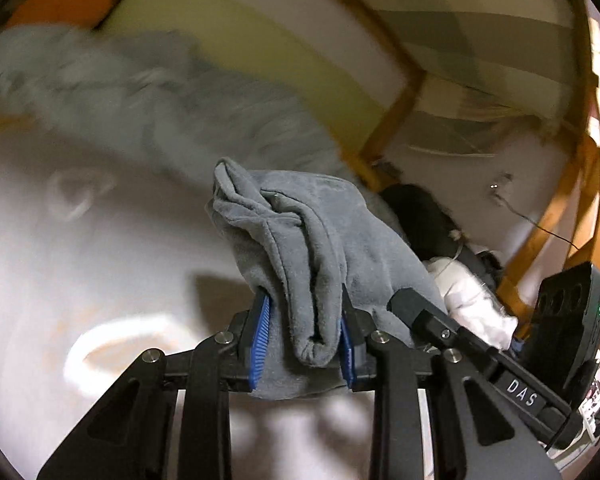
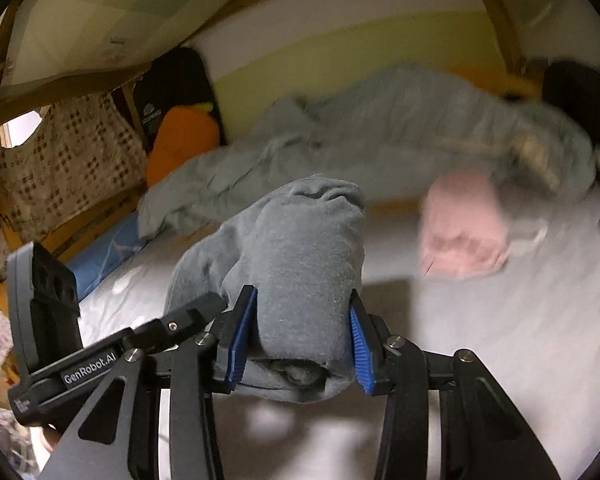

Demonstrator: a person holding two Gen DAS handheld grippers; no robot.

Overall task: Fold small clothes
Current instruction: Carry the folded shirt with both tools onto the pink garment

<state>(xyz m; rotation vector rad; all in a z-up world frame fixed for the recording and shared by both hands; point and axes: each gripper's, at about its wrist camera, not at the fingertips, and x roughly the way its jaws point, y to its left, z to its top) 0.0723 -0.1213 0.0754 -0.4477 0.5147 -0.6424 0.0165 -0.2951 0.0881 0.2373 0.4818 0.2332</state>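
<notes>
Left gripper [image 1: 306, 336] clamped on bunched edge of small grey fleece garment [image 1: 300, 240], blue ribbed pads pressing cloth. Right gripper [image 2: 300, 336] clamped on thick fold of same grey fleece. Garment raised above white bedsheet [image 2: 500, 340]. Pink cloth [image 2: 464, 228] lying beyond, blurred.

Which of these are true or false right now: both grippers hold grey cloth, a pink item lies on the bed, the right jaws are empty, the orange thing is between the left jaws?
1. Both grippers hold grey cloth. True: the left gripper and the right gripper each clamp bunched grey cloth.
2. A pink item lies on the bed. True: a pink garment rests on the white sheet.
3. The right jaws are empty. False: grey cloth fills them.
4. The orange thing is between the left jaws. False: the orange object lies far back beside the bed frame.
</notes>
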